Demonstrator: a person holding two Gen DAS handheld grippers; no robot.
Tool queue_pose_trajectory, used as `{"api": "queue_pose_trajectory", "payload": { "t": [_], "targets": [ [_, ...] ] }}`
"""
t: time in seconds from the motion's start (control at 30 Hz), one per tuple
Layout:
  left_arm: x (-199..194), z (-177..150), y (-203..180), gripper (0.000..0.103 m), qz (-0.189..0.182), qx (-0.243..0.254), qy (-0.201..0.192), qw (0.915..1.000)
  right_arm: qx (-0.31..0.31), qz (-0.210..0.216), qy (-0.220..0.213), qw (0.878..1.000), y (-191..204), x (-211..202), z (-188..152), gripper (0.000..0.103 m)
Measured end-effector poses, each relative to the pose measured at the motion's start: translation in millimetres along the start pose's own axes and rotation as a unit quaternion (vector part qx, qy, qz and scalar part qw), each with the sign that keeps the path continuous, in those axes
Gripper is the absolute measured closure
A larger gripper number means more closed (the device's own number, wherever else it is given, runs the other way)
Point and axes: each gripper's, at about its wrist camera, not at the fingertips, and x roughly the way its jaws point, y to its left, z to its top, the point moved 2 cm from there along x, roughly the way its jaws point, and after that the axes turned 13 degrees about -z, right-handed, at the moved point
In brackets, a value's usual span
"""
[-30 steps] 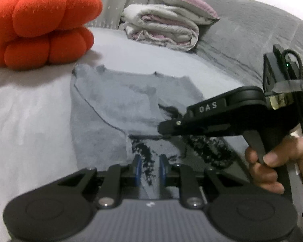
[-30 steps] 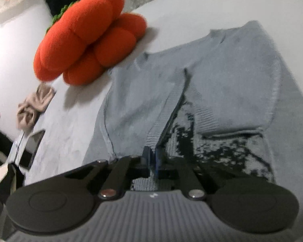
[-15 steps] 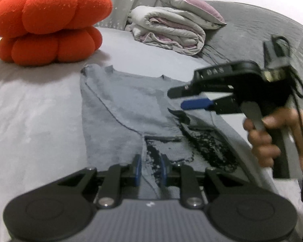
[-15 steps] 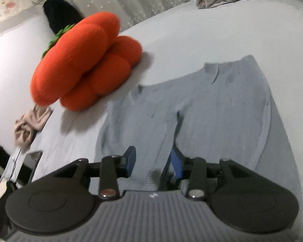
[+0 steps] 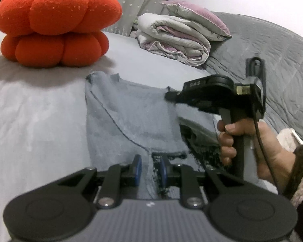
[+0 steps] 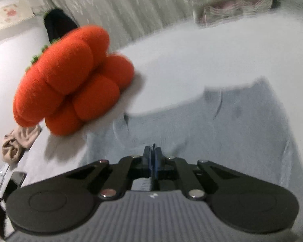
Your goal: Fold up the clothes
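The grey sweater [image 5: 131, 117] lies on the pale bed [image 5: 36, 125], collar toward the pumpkin cushion [image 5: 54, 22], with its sides turned in so the edges meet along the middle and a dark patterned band shows at the near hem. The left gripper [image 5: 149, 170] sits low at that hem with its blue pads apart, straddling the fabric ridge where the two edges meet; it pinches nothing. The right gripper [image 6: 152, 157] has its pads pressed together, a thin sliver of fabric seeming to show between them, and from the left view it hovers over the sweater's right side, held by a hand [image 5: 244, 141]. That view is blurred, so whether it truly grips cloth I cannot tell for certain.

The sweater looks narrowed lengthwise, and what seems to remain is bringing hem and collar together. To do that well, each gripper should take the full thickness at a hem corner, both layers, lift level and together, and lay the hem squarely on the shoulders without dragging the turned-in sides open. A folded quilt [image 5: 175, 38] lies well beyond.
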Motion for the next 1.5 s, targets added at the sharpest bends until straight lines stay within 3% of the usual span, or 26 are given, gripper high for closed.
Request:
{"api": "queue_pose_trajectory", "payload": {
  "t": [0.07,0.2,0.27,0.33,0.4,0.43,0.63,0.83,1.0,1.1,1.33,1.4,1.5],
  "targets": [
    [6,-2,2,0.083,0.004,0.0,0.016,0.9999,-0.009,-0.016,-0.023,1.0,0,-2,1,0.099],
    [7,-2,0,0.082,0.008,0.009,0.016,0.9998,0.001,-0.012,-0.007,1.0,-4,-3,-1,0.097],
    [6,0,0,0.082,0.009,0.008,0.011,0.9999,0.006,-0.01,0.001,1.0,-7,-4,-1,0.087],
    [5,0,1,0.082,0.013,0.005,0.006,0.9999,0.011,-0.008,0.009,1.0,-9,-5,-2,0.086],
    [6,0,2,0.082,0.014,0.004,0.007,0.9999,0.016,-0.005,0.018,1.0,-11,-8,-2,0.066],
    [7,0,2,0.082,0.015,0.004,0.009,0.9998,0.017,-0.003,0.02,1.0,-12,-13,-3,0.064],
    [9,-7,-11,0.078,0.017,0.024,0.028,0.9992,0.014,0.003,0.058,0.998,-18,-46,-17,0.064],
    [-1,-18,-36,0.076,0.001,0.011,0.038,0.9992,0.02,0.008,0.095,0.995,-28,-79,-39,0.064],
    [-15,-34,-70,0.075,0.017,0.065,0.053,0.9964,0.064,0.023,0.118,0.991,-40,-102,-54,0.062],
    [-32,-39,-86,0.072,0.019,0.083,0.041,0.9955,0.092,0.025,0.134,0.986,-47,-112,-62,0.06],
    [-66,-47,-86,0.065,0.06,0.085,-0.001,0.9946,0.093,0.027,0.14,0.985,-51,-139,-67,0.058],
    [-71,-53,-82,0.065,0.06,0.075,0.006,0.9954,0.094,0.024,0.141,0.985,-55,-145,-70,0.052],
    [-74,-65,-80,0.065,0.061,0.081,0.028,0.9944,0.1,0.02,0.151,0.983,-63,-150,-76,0.052]
  ]
}}
